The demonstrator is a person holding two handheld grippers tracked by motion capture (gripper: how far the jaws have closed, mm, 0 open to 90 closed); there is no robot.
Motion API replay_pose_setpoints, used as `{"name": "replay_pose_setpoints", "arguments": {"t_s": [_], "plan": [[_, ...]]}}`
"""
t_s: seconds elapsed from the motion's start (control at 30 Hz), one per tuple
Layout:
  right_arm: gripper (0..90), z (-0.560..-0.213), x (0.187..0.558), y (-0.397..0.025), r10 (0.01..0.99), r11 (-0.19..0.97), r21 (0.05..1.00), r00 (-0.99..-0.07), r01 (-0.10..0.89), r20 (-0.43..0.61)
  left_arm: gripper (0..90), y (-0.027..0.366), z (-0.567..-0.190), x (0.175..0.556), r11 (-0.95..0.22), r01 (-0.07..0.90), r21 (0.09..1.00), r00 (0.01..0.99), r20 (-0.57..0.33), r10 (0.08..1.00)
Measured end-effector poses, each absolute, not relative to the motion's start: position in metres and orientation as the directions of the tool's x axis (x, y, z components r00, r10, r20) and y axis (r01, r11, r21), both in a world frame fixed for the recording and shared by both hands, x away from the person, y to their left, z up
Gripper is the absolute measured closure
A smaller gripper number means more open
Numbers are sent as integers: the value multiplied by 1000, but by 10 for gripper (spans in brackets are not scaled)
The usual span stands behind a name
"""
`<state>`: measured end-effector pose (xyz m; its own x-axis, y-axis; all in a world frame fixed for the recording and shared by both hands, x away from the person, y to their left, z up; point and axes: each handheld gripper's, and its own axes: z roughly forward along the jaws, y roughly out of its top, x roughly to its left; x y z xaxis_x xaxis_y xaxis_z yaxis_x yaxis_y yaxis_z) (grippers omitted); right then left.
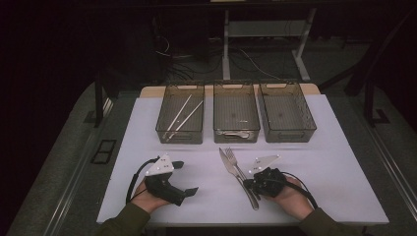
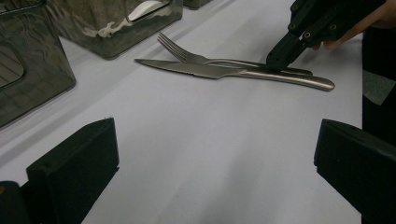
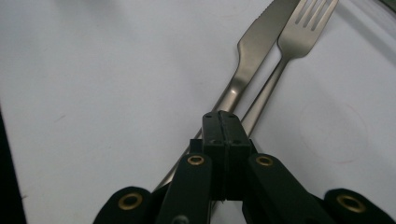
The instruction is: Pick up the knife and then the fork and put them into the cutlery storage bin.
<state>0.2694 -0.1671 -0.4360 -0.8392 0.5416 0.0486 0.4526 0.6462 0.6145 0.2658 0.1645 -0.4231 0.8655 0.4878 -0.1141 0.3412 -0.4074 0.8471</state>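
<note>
Right gripper (image 3: 222,122) fingers pressed together over crossed knife (image 3: 254,44) and fork (image 3: 280,60) handles.

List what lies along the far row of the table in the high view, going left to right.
Smoky clear plastic bin holding two pale chopsticks → smoky clear plastic bin with a silver spoon at its near end → smoky clear plastic bin with nothing visible in it.
</note>
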Motion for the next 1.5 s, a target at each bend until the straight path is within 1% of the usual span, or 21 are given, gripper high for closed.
{"name": "replay_pose_setpoints", "arguments": {"t_s": [0.17,0.33,0.57,0.77,1.0,1.17,1.27,1.43,1.47,1.5], "plan": [[900,-440,272,-159,554,654,602,-832,459,33,0,164,-423,265,-407,339,848,866,-114,486],[900,-439,273,-163,553,651,599,-832,466,46,0,165,-423,266,-402,341,850,864,-116,489],[900,-437,275,-178,579,658,580,-815,480,18,0,165,-423,265,-402,341,850,865,-116,488],[900,-436,285,-195,612,649,574,-791,500,-4,0,165,-423,266,-404,340,849,866,-115,487],[900,-435,299,-211,641,627,570,-767,531,10,0,165,-423,266,-404,340,849,866,-115,486],[897,-432,303,-216,616,622,580,-786,526,53,0,165,-423,266,-403,340,850,867,-116,485],[804,-421,306,-223,598,616,594,-798,518,76,0,165,-423,266,-402,340,850,866,-117,486],[658,-406,315,-227,572,621,620,-818,480,60,0,165,-423,266,-407,339,848,868,-115,483],[631,-404,317,-226,565,627,616,-823,478,63,0,165,-423,266,-407,340,848,867,-115,484],[625,-402,320,-225,557,634,613,-828,472,62,0,165,-423,266,-407,339,848,868,-115,484]]}}
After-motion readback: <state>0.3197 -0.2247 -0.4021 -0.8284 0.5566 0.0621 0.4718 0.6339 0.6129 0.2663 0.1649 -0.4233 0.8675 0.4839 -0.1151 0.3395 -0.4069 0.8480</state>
